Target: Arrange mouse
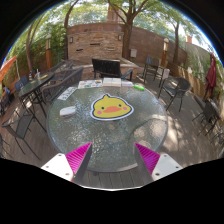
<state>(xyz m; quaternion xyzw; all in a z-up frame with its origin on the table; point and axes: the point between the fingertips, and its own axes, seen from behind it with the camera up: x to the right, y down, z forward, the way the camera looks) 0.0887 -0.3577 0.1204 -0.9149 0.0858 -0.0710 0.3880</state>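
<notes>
A round glass table point(120, 140) stands ahead of me on a patio. A mouse mat point(108, 106) with a yellow duck on it lies at the table's middle. A small pale object point(68, 112), possibly the mouse, lies on the glass to the left of the mat. My gripper point(114, 158) is open and empty. It hovers over the near part of the table, well short of the mat, with its pink pads spread wide apart. Nothing is between the fingers.
A black box-like thing point(105, 68) stands at the table's far edge, with pale sheets point(67, 93) to its left and a green object point(138, 88) to its right. Metal chairs point(172, 90) ring the table. A brick wall point(100, 40) and trees stand behind.
</notes>
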